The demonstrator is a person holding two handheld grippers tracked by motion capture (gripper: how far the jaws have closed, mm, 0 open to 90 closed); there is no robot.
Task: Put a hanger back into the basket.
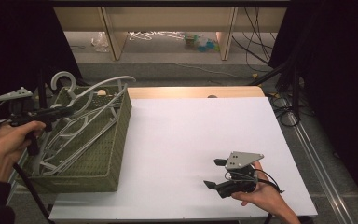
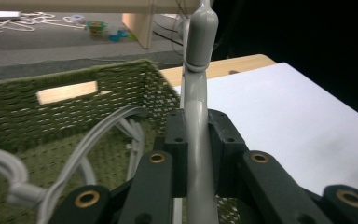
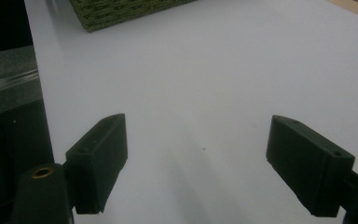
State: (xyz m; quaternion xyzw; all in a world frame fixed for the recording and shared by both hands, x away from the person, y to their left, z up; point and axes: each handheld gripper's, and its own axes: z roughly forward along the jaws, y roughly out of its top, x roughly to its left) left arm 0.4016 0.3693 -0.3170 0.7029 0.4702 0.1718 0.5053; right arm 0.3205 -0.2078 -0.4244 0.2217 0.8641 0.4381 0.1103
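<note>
A green woven basket (image 1: 119,135) stands on the left of the white table (image 1: 196,126) and holds several pale grey plastic hangers (image 1: 86,123). At the basket's left side, my left gripper (image 1: 61,112) is shut on one grey hanger. In the left gripper view the pads clamp that hanger's (image 2: 199,70) bar, which rises upright between them, with the basket wall (image 2: 116,81) behind. My right gripper (image 1: 214,173) sits low near the table's front right, held by a hand. Its jaws stand wide open over the bare white surface, and nothing lies between the fingers (image 3: 98,158).
The basket's near corner (image 3: 116,11) shows at the top left of the right gripper view. A wooden strip (image 1: 191,92) borders the table's far edge. On the floor beyond lie shelf legs, cables (image 1: 256,42) and small litter. Dark drapes flank both sides.
</note>
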